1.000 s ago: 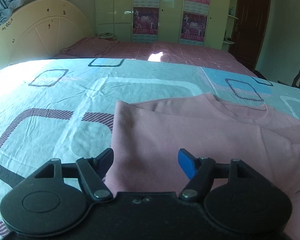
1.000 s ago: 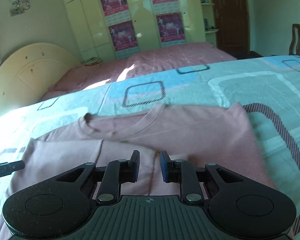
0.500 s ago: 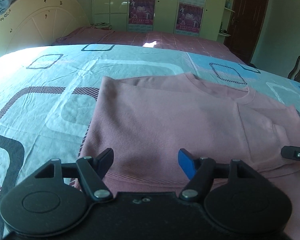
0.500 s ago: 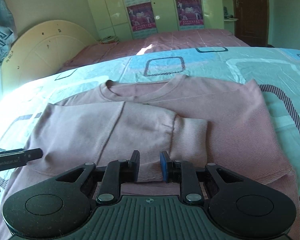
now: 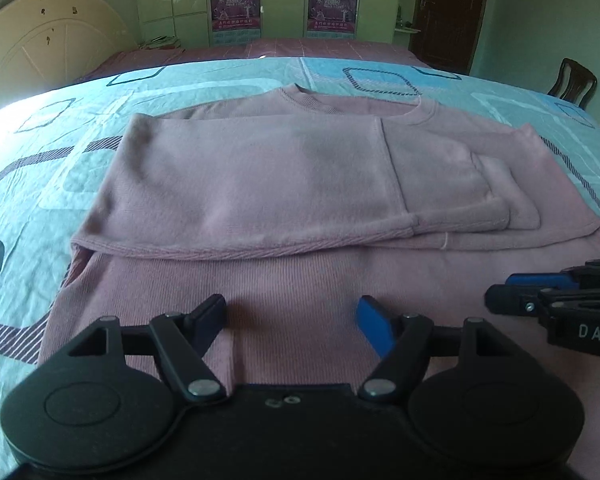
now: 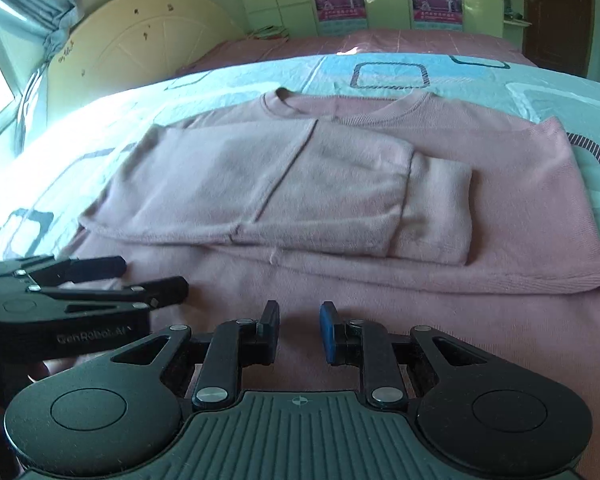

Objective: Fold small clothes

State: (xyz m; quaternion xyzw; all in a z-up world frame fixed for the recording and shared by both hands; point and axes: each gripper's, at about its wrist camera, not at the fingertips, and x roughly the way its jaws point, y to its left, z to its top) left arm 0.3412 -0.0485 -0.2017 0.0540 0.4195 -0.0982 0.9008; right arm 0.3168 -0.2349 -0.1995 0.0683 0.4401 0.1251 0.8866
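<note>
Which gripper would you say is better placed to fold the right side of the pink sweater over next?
Probably right. The right gripper hovers open over the pink sweater nearer its unfolded right side. The left gripper, also open, sits beside the already folded left side.

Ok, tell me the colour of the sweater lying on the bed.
The sweater is plain dusty pink with no print, clearest in the right wrist view.

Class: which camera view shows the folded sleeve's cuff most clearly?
The right wrist view: the sleeve cuff lies near centre on the pink sweater, outline whole. In the left wrist view the cuff sits farther right, smaller.
</note>
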